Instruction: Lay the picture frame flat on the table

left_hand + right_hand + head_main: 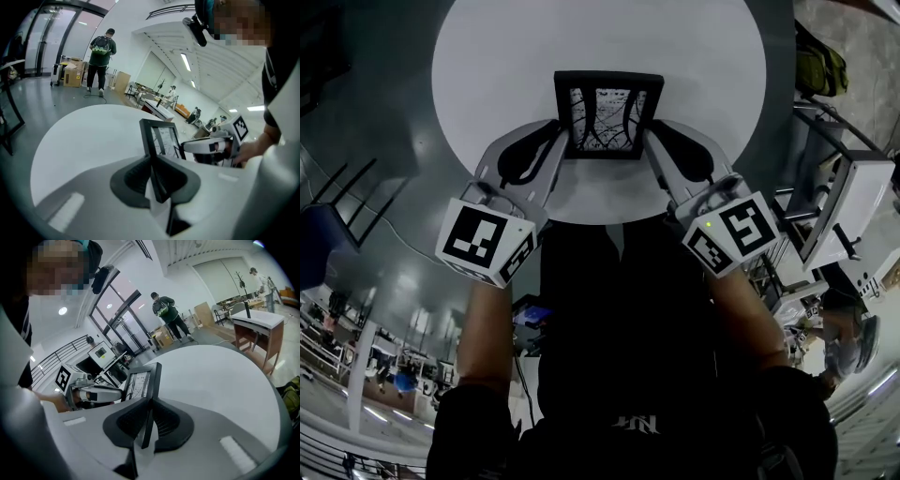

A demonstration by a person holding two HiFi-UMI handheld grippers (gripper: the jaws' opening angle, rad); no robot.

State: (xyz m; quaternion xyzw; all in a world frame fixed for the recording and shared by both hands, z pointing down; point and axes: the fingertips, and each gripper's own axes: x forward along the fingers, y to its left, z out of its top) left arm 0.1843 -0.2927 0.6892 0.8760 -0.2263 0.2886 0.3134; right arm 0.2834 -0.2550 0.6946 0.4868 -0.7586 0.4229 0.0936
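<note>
A black picture frame (608,115) with a line-drawing print stands upright near the front edge of the round white table (487,66). My left gripper (560,142) is shut on its left side edge, and my right gripper (652,141) is shut on its right side edge. In the left gripper view the frame (161,140) runs edge-on between the dark pads (136,180). From the right gripper view, the frame (143,383) is pinched the same way, its glass facing me. The left gripper (91,392) shows beyond it there.
A person with a green backpack (101,51) stands far off on the grey floor. A white desk (853,202) and equipment sit to the right of the table. A dark chair (328,225) is at the left. A wooden desk (260,329) stands beyond the table.
</note>
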